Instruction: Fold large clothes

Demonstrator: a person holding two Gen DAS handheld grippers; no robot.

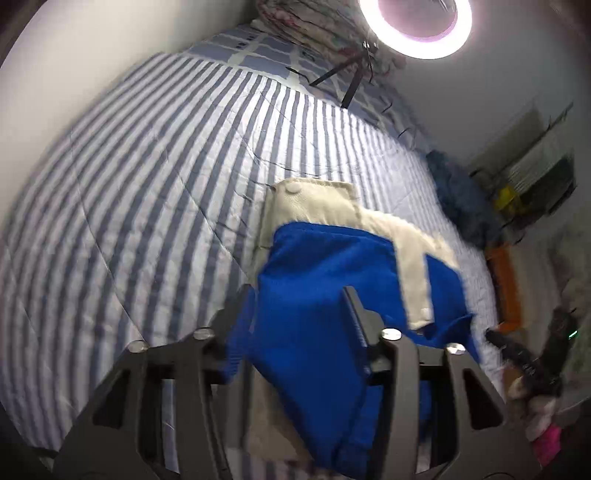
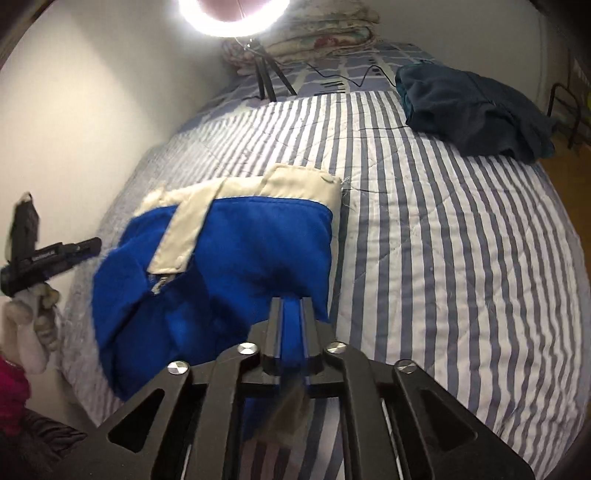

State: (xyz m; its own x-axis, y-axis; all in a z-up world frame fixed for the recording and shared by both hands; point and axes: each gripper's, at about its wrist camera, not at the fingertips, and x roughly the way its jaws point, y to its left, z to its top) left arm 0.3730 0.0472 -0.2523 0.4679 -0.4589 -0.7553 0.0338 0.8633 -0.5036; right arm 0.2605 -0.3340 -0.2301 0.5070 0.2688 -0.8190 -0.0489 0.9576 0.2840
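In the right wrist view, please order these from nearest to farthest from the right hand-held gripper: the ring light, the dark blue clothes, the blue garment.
From the right hand-held gripper:
1. Blue garment, clamped between its fingers.
2. Dark blue clothes, upper right on the bed.
3. Ring light, at the bed's far end.

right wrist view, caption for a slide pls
Right gripper pinching a blue-and-cream fabric garment over a blue-and-white striped quilted bedspread.
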